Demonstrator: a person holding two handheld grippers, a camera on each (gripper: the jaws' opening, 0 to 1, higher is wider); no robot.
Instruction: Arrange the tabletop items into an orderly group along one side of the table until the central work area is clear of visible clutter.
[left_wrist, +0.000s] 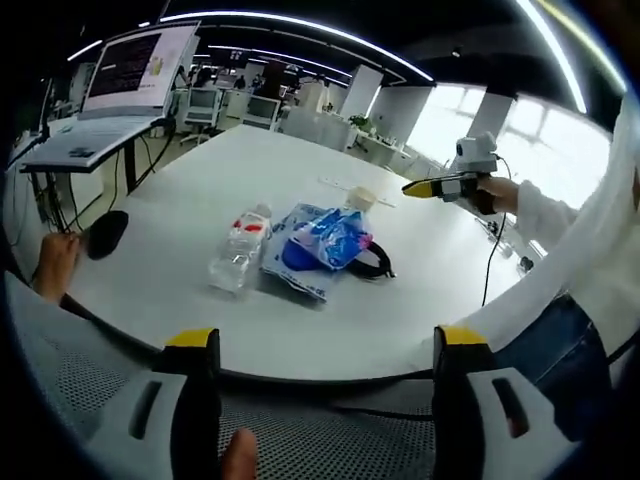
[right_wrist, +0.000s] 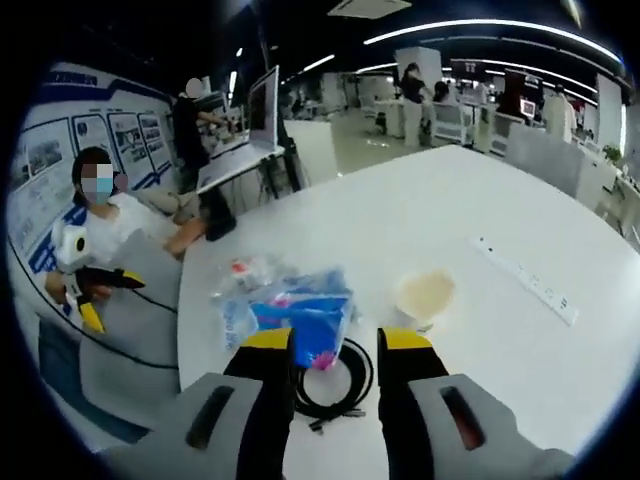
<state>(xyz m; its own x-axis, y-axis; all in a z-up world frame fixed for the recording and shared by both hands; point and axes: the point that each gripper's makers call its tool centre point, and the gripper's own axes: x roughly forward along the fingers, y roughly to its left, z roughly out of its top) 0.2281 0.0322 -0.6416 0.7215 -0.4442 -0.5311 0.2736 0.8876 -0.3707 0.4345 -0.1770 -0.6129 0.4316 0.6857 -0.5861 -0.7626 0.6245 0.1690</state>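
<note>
On the white table (left_wrist: 200, 190) a clear water bottle (left_wrist: 240, 250) lies on its side next to a crumpled blue plastic bag (left_wrist: 322, 243). A coiled black cable (left_wrist: 376, 263) lies against the bag, and a beige round item (left_wrist: 361, 198) sits behind it. My left gripper (left_wrist: 328, 345) is open at the near edge, well short of them. My right gripper (left_wrist: 428, 186) hovers beyond the pile. In the right gripper view my right gripper (right_wrist: 337, 345) stands partly open above the cable (right_wrist: 335, 390) and the bag (right_wrist: 300, 312), holding nothing. The bottle (right_wrist: 243, 275) and the beige item (right_wrist: 425, 295) lie beyond.
A white power strip (right_wrist: 525, 280) lies on the far part of the table. A laptop on a stand (left_wrist: 130, 70) is off the table's left side. A grey mesh chair (left_wrist: 80, 370) is under my left gripper. A person (right_wrist: 110, 225) sits at the table edge.
</note>
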